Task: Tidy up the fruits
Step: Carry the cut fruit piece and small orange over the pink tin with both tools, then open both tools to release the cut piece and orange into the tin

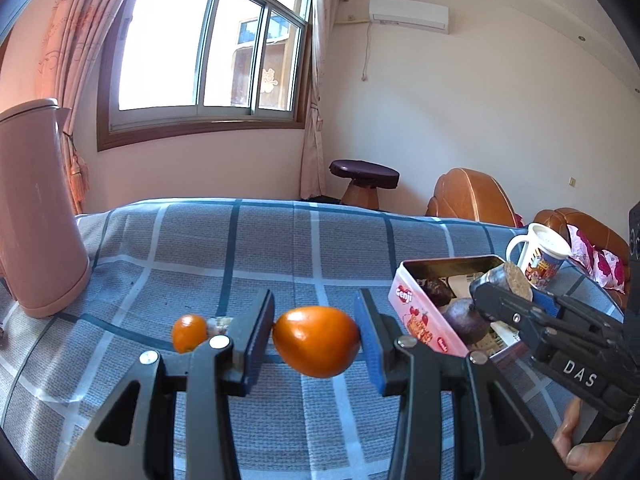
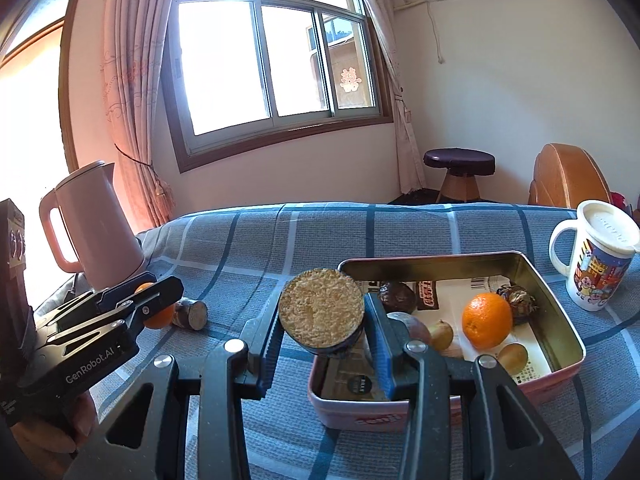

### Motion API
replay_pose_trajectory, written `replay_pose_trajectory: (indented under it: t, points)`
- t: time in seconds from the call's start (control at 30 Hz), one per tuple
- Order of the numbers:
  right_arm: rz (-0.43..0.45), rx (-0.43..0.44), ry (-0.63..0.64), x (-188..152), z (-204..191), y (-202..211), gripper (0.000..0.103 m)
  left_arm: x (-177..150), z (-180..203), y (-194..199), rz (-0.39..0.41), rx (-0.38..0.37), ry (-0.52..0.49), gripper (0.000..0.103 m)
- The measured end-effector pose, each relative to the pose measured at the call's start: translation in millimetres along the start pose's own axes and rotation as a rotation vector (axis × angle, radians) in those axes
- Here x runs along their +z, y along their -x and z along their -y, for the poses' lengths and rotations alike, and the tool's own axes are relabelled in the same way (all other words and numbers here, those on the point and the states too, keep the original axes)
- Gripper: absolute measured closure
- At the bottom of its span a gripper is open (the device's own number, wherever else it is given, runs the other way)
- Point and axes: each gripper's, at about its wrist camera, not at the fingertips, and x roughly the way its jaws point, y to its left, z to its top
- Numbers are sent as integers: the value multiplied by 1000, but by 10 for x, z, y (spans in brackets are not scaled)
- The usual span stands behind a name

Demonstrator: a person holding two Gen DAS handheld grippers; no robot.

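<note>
My left gripper (image 1: 315, 314) is shut on an oval orange fruit (image 1: 316, 342), held just above the checked cloth. A smaller orange fruit (image 1: 188, 332) lies on the cloth to its left. In the right wrist view my right gripper (image 2: 323, 320) is shut on a short dark-skinned cane piece (image 2: 322, 312) whose cut fibrous end faces the camera, over the near left corner of the pink tin (image 2: 560, 312). Inside the tin lie an orange (image 2: 486, 320), dark round fruits and small brown ones. The tin (image 1: 416, 312) and right gripper (image 1: 486, 294) also show at the right of the left wrist view.
A pink kettle (image 2: 96, 228) stands at the cloth's left, a white lidded mug (image 2: 592, 260) right of the tin. Another cane piece (image 2: 192, 314) lies on the cloth near the left gripper (image 2: 160, 296). A stool (image 2: 458, 172) and brown chairs stand beyond the far edge.
</note>
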Motion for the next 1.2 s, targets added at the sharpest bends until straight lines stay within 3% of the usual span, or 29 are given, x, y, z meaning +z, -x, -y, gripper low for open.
replay_pose_trajectory:
  t: [0.77, 1.03, 1.2]
  points:
    - [50, -215, -136, 136, 1382, 281, 61, 180, 1270, -433, -17, -159, -105, 60]
    - [-1, -215, -85, 163, 1442, 136, 61, 109, 1671, -641, -67, -163, -133, 60]
    - [-35, -205, -46, 154, 1388, 42, 61, 71, 1716, -726, -95, -140, -130, 60]
